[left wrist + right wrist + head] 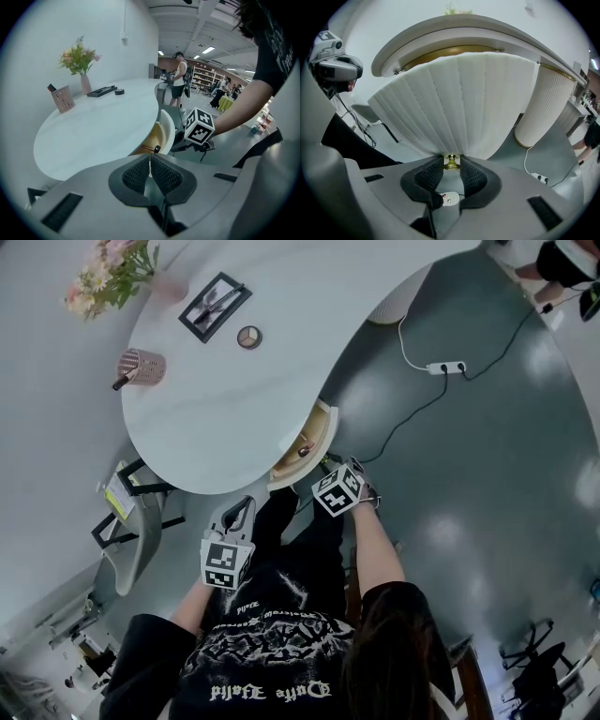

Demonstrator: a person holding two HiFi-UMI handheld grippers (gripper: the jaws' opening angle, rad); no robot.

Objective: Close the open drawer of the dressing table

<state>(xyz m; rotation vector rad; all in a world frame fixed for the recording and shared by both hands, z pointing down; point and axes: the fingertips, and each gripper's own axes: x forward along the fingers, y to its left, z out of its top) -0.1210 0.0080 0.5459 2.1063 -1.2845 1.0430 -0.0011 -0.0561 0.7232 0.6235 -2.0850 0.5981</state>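
Observation:
The white kidney-shaped dressing table point(253, 399) has its drawer point(314, 432) pulled out at the near edge, with a wood-coloured inside. In the right gripper view the fluted white drawer front point(454, 103) fills the picture, and its small gold knob point(451, 161) sits between my right gripper's point(451, 164) pads, which close on it. From the head view the right gripper point(321, 468) is at the drawer front. My left gripper point(240, 510) hangs to the left below the table edge, shut and empty. The left gripper point(150, 165) looks toward the drawer point(165, 131).
On the table stand a flower vase point(108, 273), a pink brush holder point(141, 365), a black tray point(216, 306) and a round compact point(249, 337). A power strip point(446, 367) with its cable lies on the floor. A fluted pedestal point(543, 108) stands to the right, a chair point(131, 521) to the left.

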